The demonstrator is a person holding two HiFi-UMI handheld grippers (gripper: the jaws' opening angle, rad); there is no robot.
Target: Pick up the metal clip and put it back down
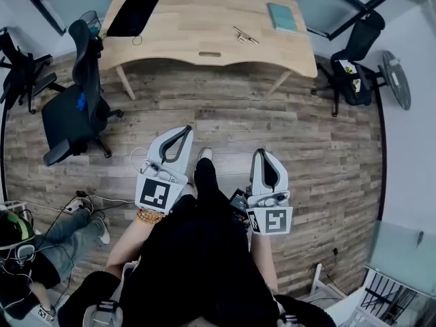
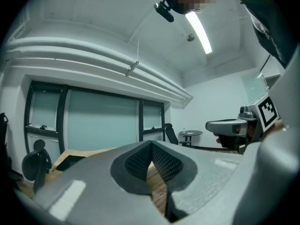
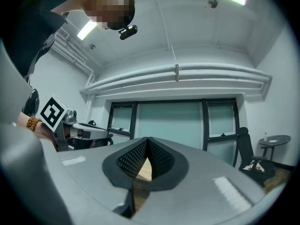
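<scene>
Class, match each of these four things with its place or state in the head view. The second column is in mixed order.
Things:
1. metal clip
2. teal book
3. black pad
4. right gripper

Places or states:
A. left end of the desk
B. shut and empty, above the floor
C. right end of the desk
D. on the desk, just left of the teal book

Pairs: 1-D, 2-C, 3-A, 4-B
</scene>
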